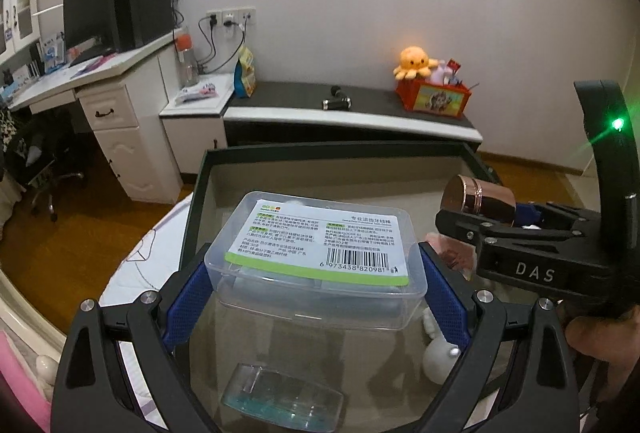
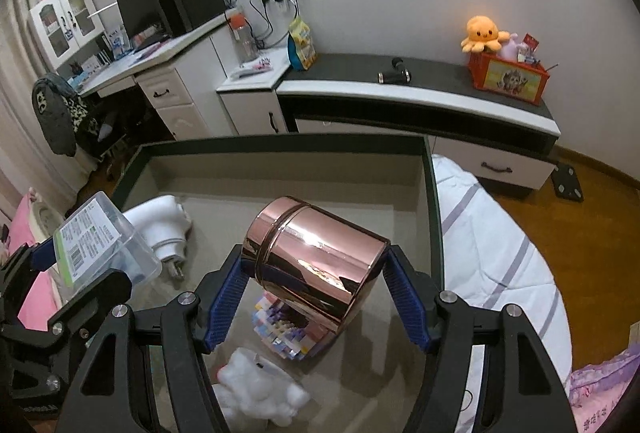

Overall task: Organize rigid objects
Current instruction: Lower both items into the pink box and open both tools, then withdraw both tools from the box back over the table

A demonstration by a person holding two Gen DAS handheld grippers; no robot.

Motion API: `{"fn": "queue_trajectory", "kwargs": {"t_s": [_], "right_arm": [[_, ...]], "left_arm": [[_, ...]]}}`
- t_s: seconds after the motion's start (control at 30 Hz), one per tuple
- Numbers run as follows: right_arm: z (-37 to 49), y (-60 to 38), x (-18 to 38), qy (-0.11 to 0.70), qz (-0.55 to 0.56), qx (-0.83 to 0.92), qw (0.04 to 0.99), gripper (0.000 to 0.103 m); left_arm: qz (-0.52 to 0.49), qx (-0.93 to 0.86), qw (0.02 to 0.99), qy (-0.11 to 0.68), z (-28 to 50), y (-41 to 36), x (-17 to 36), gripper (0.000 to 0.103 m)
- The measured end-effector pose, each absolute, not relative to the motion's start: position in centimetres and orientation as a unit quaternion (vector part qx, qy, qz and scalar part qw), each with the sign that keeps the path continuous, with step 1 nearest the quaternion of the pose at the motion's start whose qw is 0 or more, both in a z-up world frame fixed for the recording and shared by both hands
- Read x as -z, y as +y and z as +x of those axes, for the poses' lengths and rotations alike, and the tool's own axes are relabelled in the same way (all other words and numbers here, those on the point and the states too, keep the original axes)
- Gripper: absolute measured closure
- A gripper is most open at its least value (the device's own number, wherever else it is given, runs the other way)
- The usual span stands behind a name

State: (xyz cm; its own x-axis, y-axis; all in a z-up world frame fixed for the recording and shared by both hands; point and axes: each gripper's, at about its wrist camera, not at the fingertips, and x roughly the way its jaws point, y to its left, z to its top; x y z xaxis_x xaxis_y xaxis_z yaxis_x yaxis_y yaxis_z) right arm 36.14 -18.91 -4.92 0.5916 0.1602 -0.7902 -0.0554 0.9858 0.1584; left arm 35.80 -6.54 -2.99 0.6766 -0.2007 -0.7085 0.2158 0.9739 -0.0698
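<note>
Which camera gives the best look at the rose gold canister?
The right wrist view: the rose gold canister fills the centre, tilted, gripped between the right gripper pads above the box. The left wrist view shows only its lidded end at the right edge, small and partly hidden by the gripper.

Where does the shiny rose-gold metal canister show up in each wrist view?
Left wrist: rose-gold metal canister at right edge, held sideways in the right hand-held gripper.
Right wrist: centre, tilted between the blue pads.
Shared landmark: orange plush octopus on the far counter.
</note>
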Motion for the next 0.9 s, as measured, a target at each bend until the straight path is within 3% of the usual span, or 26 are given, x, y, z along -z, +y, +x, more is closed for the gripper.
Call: {"fn": "queue_trajectory", "kwargs": {"t_s": [0.07, 0.13, 0.2, 0.27, 0.3, 0.33, 0.9], "right_arm": [[36.3, -18.8, 5.2, 0.455, 0.056, -0.062, 0.887, 0.032], [36.2, -18.7, 5.3, 0.455, 0.056, -0.067, 0.886, 0.020], [36.2, -18.7, 5.1, 0.453, 0.053, -0.065, 0.887, 0.020], [35.9, -18.6, 4.8, 0.454, 0.056, -0.063, 0.887, 0.012], [35.7, -18.7, 4.6, 0.451, 0.063, -0.063, 0.888, 0.001], [35.5, -18.8, 4.5, 0.448, 0.068, -0.063, 0.889, 0.000], [23.8, -17.6, -1.6, 0.360, 0.097, -0.048, 0.927, 0.000]], "left_arm": [[0.011, 0.111, 0.914, 0.391, 36.0, -6.6, 3.2, 0.006], [0.011, 0.106, 0.913, 0.394, 35.9, -6.4, 3.2, 0.006], [0.013, 0.103, 0.917, 0.385, 35.3, -6.2, 2.8, 0.001], [0.014, 0.096, 0.923, 0.372, 34.6, -5.8, 2.1, 0.000], [0.015, 0.095, 0.925, 0.369, 34.3, -5.6, 1.9, 0.000], [0.015, 0.093, 0.927, 0.364, 34.0, -5.4, 1.5, 0.000], [-0.004, 0.077, 0.948, 0.308, 24.8, -2.8, -3.0, 0.000]]}}
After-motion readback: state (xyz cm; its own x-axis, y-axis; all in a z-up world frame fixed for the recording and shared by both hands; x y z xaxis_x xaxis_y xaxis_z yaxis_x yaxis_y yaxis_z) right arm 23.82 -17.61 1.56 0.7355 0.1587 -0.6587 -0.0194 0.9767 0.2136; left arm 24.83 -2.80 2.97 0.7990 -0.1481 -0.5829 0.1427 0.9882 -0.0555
